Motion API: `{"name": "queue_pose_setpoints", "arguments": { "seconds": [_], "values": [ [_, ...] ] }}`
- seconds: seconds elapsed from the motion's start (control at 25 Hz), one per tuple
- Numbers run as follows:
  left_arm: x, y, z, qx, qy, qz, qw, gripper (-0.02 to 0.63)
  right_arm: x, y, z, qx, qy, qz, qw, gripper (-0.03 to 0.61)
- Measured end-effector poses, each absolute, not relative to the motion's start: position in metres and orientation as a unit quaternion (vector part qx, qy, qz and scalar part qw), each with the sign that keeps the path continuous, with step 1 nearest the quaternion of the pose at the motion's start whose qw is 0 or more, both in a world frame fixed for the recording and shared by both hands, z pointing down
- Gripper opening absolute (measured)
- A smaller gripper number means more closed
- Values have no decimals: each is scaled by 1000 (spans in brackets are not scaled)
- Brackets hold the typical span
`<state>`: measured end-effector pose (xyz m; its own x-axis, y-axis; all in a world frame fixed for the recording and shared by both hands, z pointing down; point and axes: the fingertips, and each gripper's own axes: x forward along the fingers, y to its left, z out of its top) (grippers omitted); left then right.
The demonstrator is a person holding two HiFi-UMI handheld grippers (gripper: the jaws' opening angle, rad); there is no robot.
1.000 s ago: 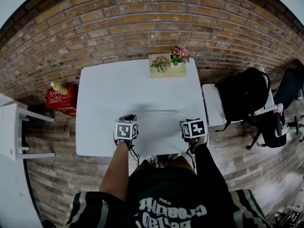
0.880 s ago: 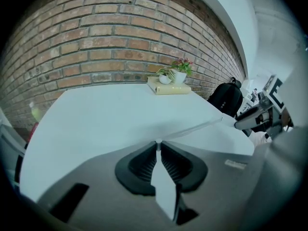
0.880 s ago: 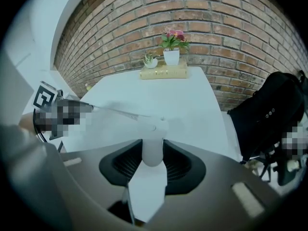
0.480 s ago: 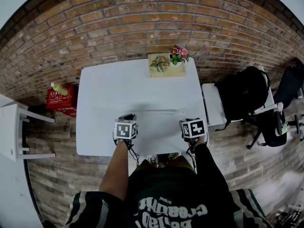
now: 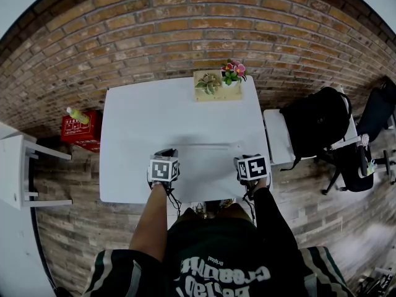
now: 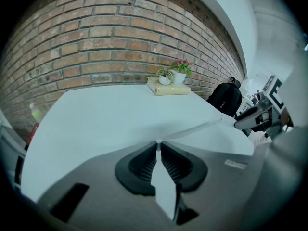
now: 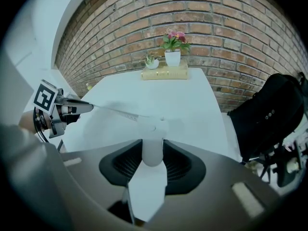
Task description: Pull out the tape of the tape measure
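White tabletop (image 5: 154, 116) filled the head view, with a pale tape (image 5: 204, 145) stretched along its near edge. In the left gripper view, I saw my left hand-held gripper (image 6: 158, 146) pinching the tape's tip. In the right gripper view, my right hand-held gripper (image 7: 153, 150) clamped the tape measure (image 7: 153, 131).
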<state>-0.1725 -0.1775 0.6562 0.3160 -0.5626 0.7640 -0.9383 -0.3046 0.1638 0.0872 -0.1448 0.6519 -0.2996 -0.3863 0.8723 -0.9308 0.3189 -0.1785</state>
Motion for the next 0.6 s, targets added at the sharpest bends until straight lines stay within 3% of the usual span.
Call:
{"name": "queue_pose_setpoints", "arguments": {
  "seconds": [0.6],
  "values": [
    [-194,-177,659,731,-522,294,326,37,95,-142,657,465,-710,371,377,147]
  ]
}}
